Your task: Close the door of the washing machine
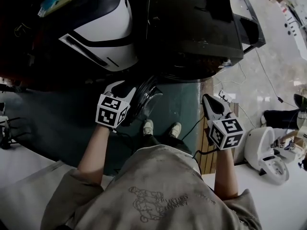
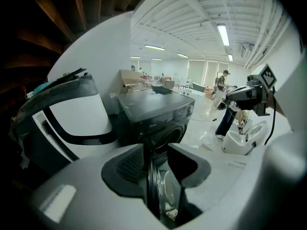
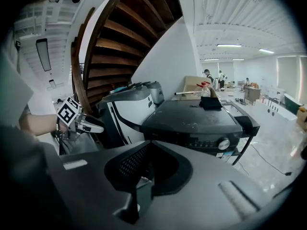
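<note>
The dark front-loading washing machine (image 1: 192,28) stands ahead of me, seen too in the left gripper view (image 2: 153,114) and the right gripper view (image 3: 192,121). Its round glass door (image 1: 146,97) hangs open toward me. My left gripper (image 1: 125,91) is shut on the door's rim (image 2: 160,190), which runs edge-on between the jaws (image 2: 156,176). My right gripper (image 1: 209,102) hangs apart at the machine's right front corner, touching nothing, its jaws (image 3: 144,186) shut and empty. The right gripper view also shows the left gripper (image 3: 84,126) at the far left.
A white appliance with a black stripe (image 1: 103,28) stands close on the machine's left. A black item (image 1: 218,6) lies on the machine's top. Cables (image 1: 230,97) and a white device (image 1: 268,152) lie on the floor at right. My shoes (image 1: 160,127) are just below the door.
</note>
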`<action>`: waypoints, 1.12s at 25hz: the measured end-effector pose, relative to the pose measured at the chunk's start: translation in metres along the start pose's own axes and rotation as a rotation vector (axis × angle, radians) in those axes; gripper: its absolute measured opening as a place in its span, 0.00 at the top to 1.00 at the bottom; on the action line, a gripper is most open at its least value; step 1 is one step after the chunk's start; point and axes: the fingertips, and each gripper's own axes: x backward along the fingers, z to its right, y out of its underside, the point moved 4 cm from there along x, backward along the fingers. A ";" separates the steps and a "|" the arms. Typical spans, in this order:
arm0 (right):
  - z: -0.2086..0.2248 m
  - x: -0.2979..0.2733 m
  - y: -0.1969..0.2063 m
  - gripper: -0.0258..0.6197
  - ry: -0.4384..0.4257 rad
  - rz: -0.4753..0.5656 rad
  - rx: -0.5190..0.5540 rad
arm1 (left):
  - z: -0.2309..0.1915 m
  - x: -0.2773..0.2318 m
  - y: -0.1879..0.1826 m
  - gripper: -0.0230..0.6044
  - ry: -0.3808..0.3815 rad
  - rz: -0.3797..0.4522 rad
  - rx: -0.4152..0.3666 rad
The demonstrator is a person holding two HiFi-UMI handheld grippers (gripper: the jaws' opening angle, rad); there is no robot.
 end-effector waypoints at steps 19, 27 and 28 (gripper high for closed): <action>-0.016 -0.090 0.080 0.92 -0.015 -0.181 -0.034 | -0.035 -0.118 0.095 0.72 0.102 -0.162 0.206; -0.019 -0.119 0.101 0.92 -0.025 -0.208 -0.068 | -0.038 -0.154 0.145 0.72 0.160 -0.288 0.210; -0.019 -0.121 0.104 0.92 -0.026 -0.214 -0.071 | -0.038 -0.158 0.150 0.72 0.172 -0.305 0.205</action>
